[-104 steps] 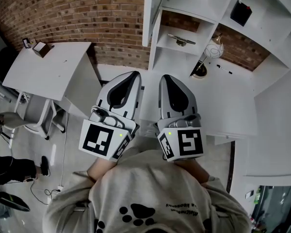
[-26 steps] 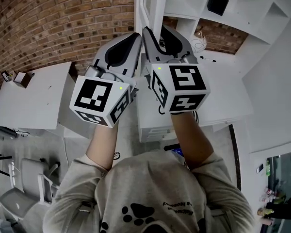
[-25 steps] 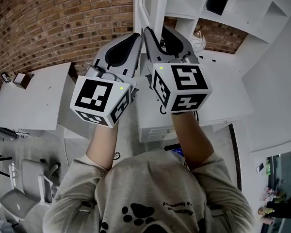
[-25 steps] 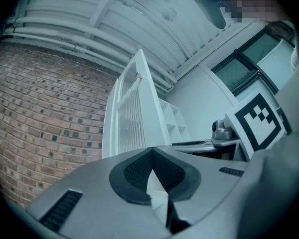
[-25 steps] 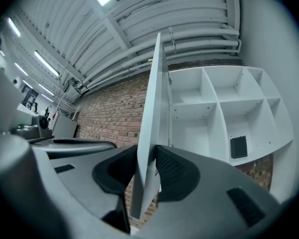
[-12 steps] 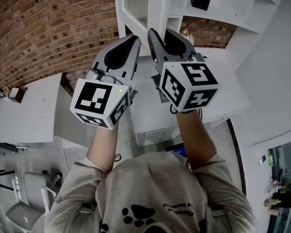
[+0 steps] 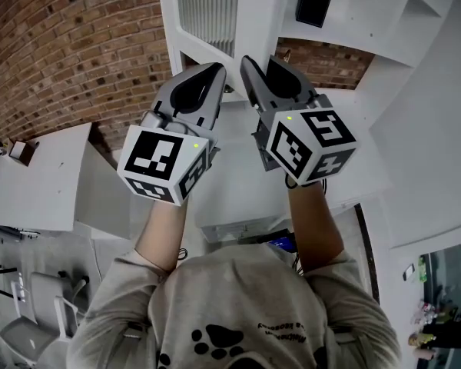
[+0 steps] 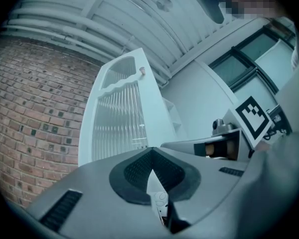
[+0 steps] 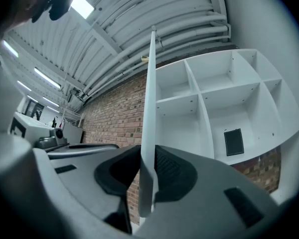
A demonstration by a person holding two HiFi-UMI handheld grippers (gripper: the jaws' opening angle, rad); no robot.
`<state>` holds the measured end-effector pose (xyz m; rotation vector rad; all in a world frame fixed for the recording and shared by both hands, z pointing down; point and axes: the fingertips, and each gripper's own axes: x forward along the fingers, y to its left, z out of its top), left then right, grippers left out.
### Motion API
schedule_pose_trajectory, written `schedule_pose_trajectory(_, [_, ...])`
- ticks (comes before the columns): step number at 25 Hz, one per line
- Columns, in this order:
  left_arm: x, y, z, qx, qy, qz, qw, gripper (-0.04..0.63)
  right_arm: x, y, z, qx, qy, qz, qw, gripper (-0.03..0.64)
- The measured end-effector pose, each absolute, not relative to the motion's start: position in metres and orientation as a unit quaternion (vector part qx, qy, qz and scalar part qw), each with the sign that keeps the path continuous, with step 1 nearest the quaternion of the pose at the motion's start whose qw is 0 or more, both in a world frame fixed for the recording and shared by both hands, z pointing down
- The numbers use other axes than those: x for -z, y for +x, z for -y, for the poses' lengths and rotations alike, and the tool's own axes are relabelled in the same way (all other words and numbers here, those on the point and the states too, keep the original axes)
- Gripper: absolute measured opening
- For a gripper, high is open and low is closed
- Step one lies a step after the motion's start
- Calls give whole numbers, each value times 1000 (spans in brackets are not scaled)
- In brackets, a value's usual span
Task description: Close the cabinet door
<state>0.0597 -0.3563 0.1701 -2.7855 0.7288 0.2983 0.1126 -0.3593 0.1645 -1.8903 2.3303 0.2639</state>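
Observation:
The white cabinet door [image 7: 207,10] with its ribbed glass panel stands open, edge toward me, in front of the white shelf unit [image 7: 353,21]. My right gripper [image 7: 263,61] has the door's free edge [image 9: 150,108] between its pads; its jaws have just been closing and now press on that edge. My left gripper [image 7: 212,69] is just left of it, shut and empty, its tips beside the door's ribbed face [image 8: 117,118]. In the left gripper view the right gripper's marker cube [image 8: 251,121] shows at the right.
A black box [image 7: 313,4] sits on a shelf of the unit; it also shows as the black box [image 9: 233,141] in the right gripper view. A brick wall [image 7: 77,52] runs behind. A white counter [image 7: 238,194] lies below the grippers and a white table [image 7: 31,179] stands at the left.
Both grippers have moved together toward the shelf unit. The right gripper's jaws have narrowed onto the door's edge. The door's ribbed face now shows wider in the head view.

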Motion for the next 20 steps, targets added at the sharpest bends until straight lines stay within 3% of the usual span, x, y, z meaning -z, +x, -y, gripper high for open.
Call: schedule_pose_trajectory(20, [-176, 165, 414, -85, -938, -316, 116, 8, -160, 226, 430, -69, -515, -852, 71, 107])
